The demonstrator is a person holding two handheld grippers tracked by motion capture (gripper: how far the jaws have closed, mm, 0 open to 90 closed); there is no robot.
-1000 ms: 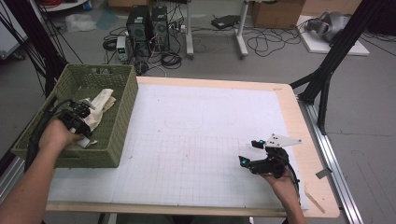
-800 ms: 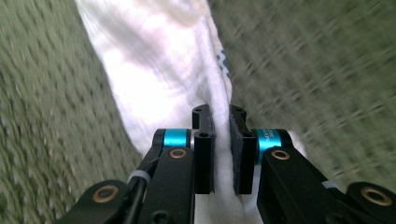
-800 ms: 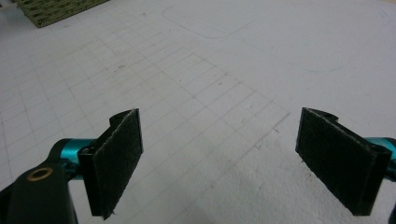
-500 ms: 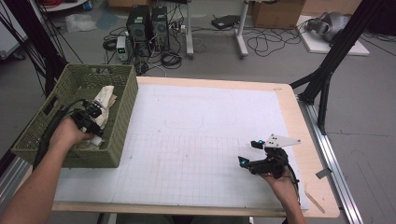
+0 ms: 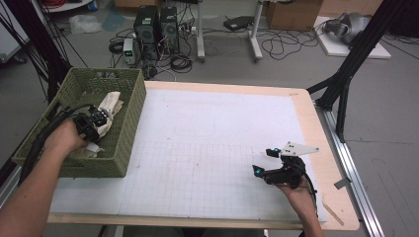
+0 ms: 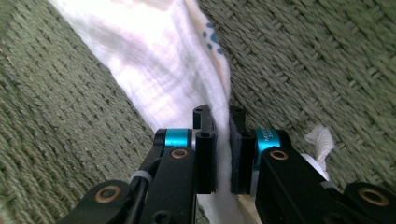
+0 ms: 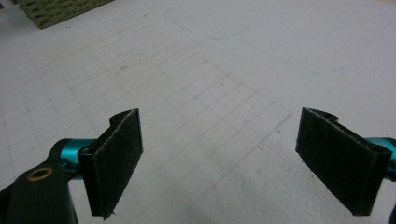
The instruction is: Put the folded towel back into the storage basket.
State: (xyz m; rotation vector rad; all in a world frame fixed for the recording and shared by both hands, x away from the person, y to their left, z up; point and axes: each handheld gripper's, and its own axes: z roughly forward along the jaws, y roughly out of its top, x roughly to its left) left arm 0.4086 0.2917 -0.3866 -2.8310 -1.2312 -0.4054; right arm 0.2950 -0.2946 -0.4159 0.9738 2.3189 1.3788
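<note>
A: While the cloth (image 5: 109,106) lies in the basket (image 5: 129,129), how is progress to be entered?

B: Early stage. The cloth is gripped but not yet lifted out; it is judged that removal to the table (image 5: 207,143) and whatever is to be done there are left. No other cloth is seen on the mat.

A: Left gripper (image 6: 223,140)?

B: Listed as clamped on the cloth. Its jaws have just been closing, and a fold of fabric is pinched upright between the pads (image 6: 205,161). In the high view it (image 5: 97,118) is seen inside the basket, at the near left.

A: Right gripper (image 7: 219,163)?

B: Recorded as wide apart, nothing between the pads, held low over the gridded mat at the near right (image 5: 269,163), well apart from the basket.

A: Cloth, appearance?

B: White, soft, crinkled weave; small blue marks near one edge. Crumpled and draped along the basket's woven green floor, part hidden beneath the hand (image 5: 64,140). A frayed white end (image 6: 320,140) is noted beside the jaws.
</note>
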